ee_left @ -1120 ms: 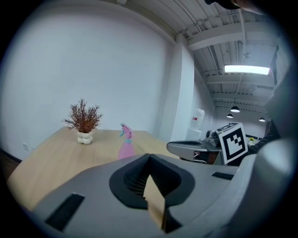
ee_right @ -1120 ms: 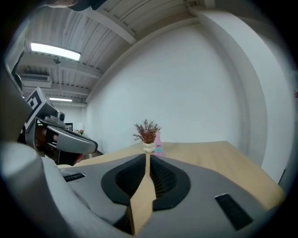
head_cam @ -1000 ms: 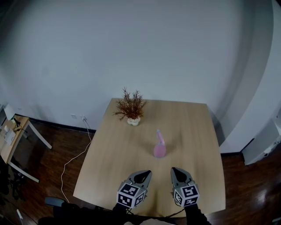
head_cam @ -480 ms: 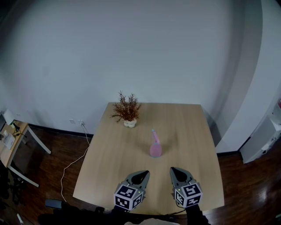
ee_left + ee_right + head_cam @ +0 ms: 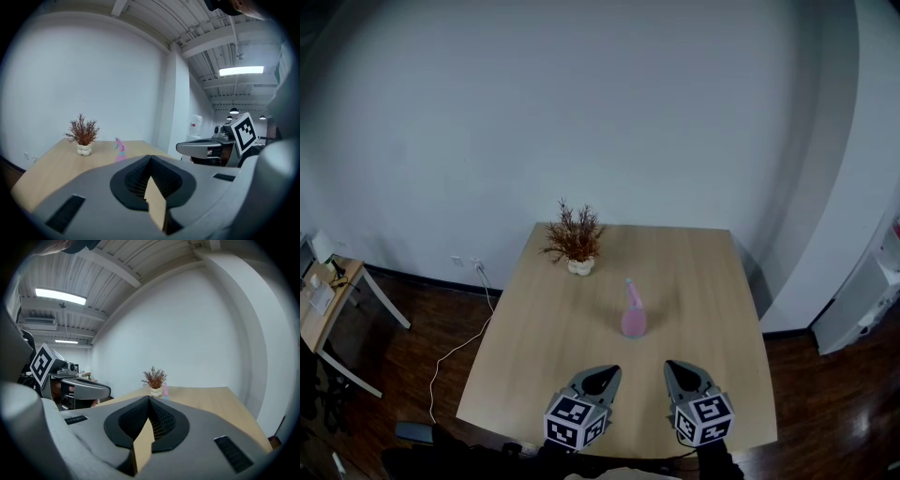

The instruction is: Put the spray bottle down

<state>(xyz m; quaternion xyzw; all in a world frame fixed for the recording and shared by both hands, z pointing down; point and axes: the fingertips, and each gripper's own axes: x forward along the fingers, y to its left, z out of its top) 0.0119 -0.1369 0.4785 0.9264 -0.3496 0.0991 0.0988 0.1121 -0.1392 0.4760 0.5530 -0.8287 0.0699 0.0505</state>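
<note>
A pink spray bottle (image 5: 633,312) stands upright near the middle of the wooden table (image 5: 703,281), free of both grippers. It also shows small in the left gripper view as the bottle (image 5: 120,149) and in the right gripper view as the bottle (image 5: 165,390) beside the plant. My left gripper (image 5: 603,373) and right gripper (image 5: 677,368) hover side by side over the table's near edge, well short of the bottle. Both have their jaws shut with nothing between them, as the left gripper (image 5: 151,158) and right gripper (image 5: 149,400) views show.
A small dried plant in a white pot (image 5: 575,242) stands at the table's far left. A white cable (image 5: 455,347) trails on the dark floor to the left, near a side desk (image 5: 328,295). A white unit (image 5: 858,300) stands at the right.
Both grippers kept their place at the near edge, shut. The head view tilted a little, so the table, bottle and plant shifted slightly in the picture.
</note>
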